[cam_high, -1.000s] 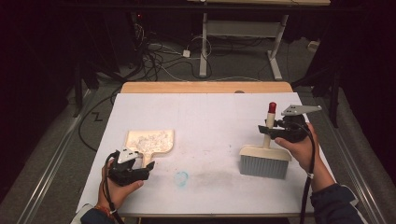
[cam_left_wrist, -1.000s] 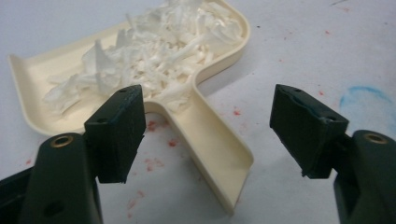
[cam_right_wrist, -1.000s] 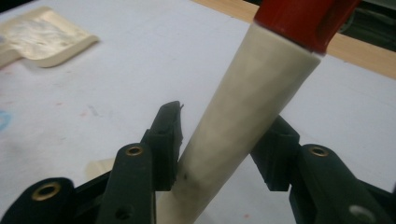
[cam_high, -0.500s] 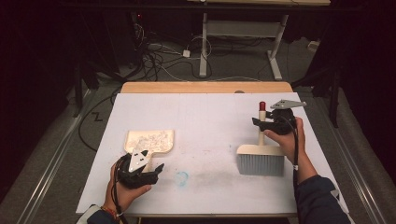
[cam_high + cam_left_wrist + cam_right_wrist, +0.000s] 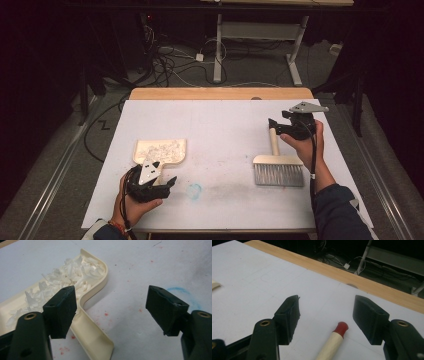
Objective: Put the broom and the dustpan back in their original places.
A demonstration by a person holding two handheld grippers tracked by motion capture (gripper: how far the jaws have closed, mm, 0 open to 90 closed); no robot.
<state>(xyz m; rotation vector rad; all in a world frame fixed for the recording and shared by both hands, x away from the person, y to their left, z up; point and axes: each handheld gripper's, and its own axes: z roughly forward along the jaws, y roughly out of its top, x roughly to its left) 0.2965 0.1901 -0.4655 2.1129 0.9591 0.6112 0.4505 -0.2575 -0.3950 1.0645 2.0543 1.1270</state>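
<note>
Black right gripper fingers just opened, brush between.

White table sheet with blue chalk ring at lower centre; tangled cables on floor, upper left.

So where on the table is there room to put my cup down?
The widest bare patch lies in the middle, between the dustpan and the brush, and along the far side by the wooden edge. It's crowded by the left gripper at the dustpan, and by the right gripper at the brush.
</note>
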